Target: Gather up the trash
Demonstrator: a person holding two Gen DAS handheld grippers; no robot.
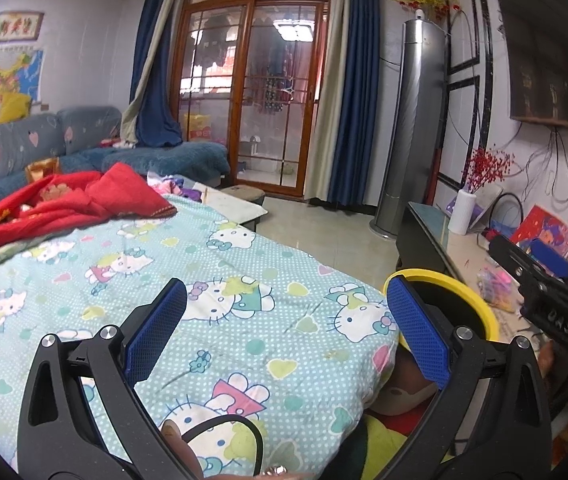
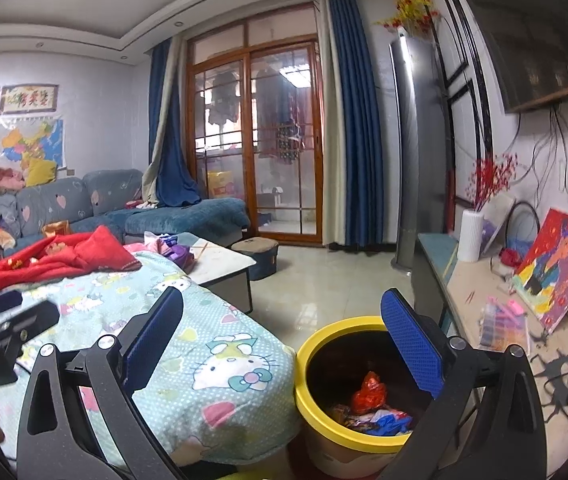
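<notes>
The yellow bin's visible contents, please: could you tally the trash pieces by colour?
In the yellow bin, as far as the pile shows:
Red wrapper: 1
Blue piece: 1
Dark printed wrapper: 1
Total: 3 visible; any beneath are hidden.

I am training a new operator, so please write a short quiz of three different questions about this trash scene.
1. True or false: the right gripper holds a wrapper.
2. Multiple choice: the yellow-rimmed bin stands A) on the sofa, B) on the floor beside the patterned blanket, C) on the TV shelf.
3. Fill in: the topmost visible trash in the bin is a crumpled ___ wrapper.

Key: 1 false, both it and the left gripper are open and empty; 2 B; 3 red.
</notes>
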